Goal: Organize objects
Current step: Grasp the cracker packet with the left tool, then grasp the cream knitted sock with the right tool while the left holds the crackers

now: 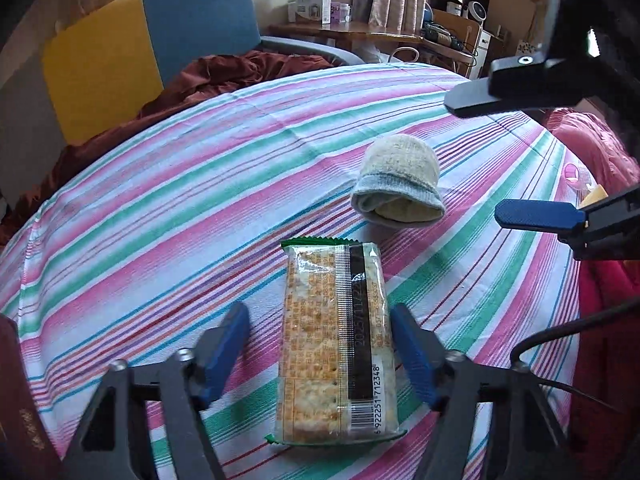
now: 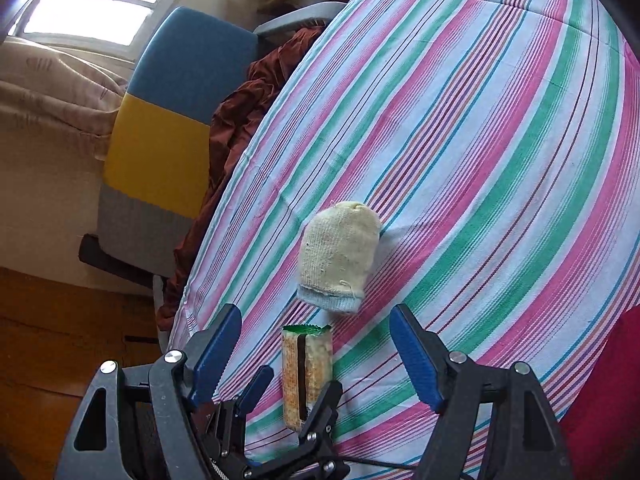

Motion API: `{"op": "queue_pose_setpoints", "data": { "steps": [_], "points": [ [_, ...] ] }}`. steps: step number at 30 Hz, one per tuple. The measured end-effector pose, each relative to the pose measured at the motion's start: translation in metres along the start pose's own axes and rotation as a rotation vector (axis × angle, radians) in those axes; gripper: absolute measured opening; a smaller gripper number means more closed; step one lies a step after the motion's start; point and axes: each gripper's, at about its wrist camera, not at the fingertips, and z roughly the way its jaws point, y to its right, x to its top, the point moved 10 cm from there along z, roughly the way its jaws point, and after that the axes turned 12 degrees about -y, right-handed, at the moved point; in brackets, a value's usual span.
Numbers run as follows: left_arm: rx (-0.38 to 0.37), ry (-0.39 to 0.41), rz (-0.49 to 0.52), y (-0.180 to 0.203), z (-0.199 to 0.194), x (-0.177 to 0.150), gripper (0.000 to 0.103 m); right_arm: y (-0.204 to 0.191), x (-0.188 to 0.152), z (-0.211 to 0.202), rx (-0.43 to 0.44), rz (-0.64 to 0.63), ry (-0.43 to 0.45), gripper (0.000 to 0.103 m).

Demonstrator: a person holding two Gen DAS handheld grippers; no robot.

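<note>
Cracker packet (image 1: 336, 340) between spread left tongs (image 1: 320, 344); barcode legible there only; right tongs (image 2: 316, 352) spread too.

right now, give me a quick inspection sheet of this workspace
surface: striped sheet, flat, lightly creased
job's things: cracker packet lying flat, barcode side up; rolled sock just beyond it, apart
clutter: red cloth at one edge, rust-brown cloth at the far edge
grippers: left gripper jaws open, straddling the packet, no clear contact; right gripper open, empty, held above
cables: black cable beside the left gripper
surroundings: blue-yellow chair, cluttered desk, window
</note>
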Motion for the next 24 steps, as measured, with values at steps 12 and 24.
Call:
{"op": "queue_pose_setpoints", "data": {
  "steps": [12, 24],
  "points": [
    [0.024, 0.088, -0.129, -0.03, -0.033, -0.061, 0.048, 0.002, -0.006, 0.008, -0.054, -0.027, -0.035, 0.078],
    [0.055, 0.14, -0.107, -0.03, -0.039, -0.079, 0.048, 0.012, -0.007, 0.012, -0.115, 0.013, -0.047, 0.078]
  ]
}}
